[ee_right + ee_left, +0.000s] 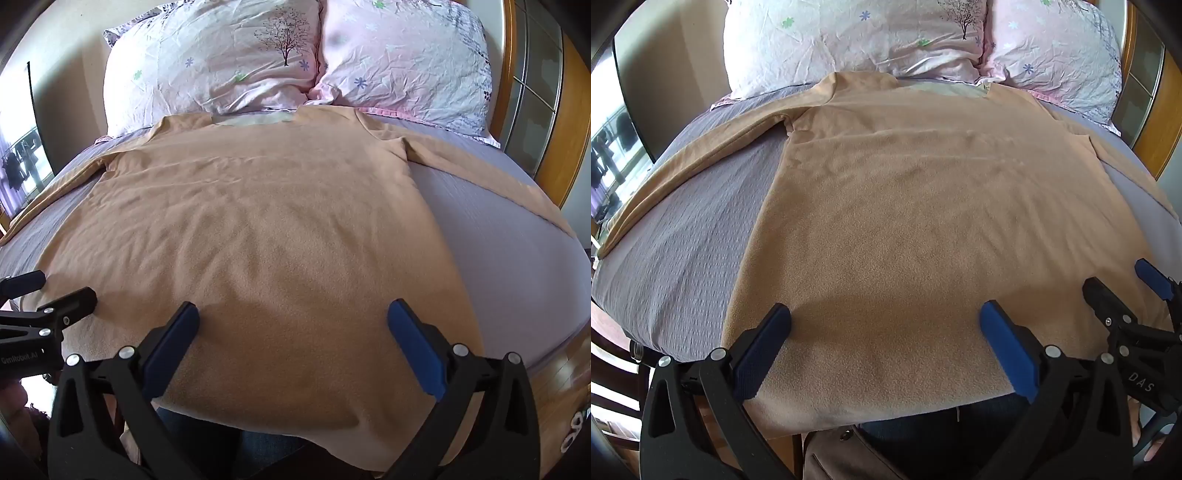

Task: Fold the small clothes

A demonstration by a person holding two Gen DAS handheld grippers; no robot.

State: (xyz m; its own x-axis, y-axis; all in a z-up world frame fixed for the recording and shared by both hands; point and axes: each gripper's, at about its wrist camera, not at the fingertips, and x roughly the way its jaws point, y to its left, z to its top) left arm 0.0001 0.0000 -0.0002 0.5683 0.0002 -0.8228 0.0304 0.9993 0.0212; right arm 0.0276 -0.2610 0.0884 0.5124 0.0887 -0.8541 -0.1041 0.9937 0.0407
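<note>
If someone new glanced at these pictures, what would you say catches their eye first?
A tan long-sleeved fleece shirt lies spread flat over the grey bedsheet, its collar toward two pink floral pillows at the headboard. Near its hem, the left gripper and the right gripper both hang open.

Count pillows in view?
2. One pillow with a tree print lies at the head of the bed on the left; a second pillow sits beside it on the right. More could be hidden out of frame.
</note>
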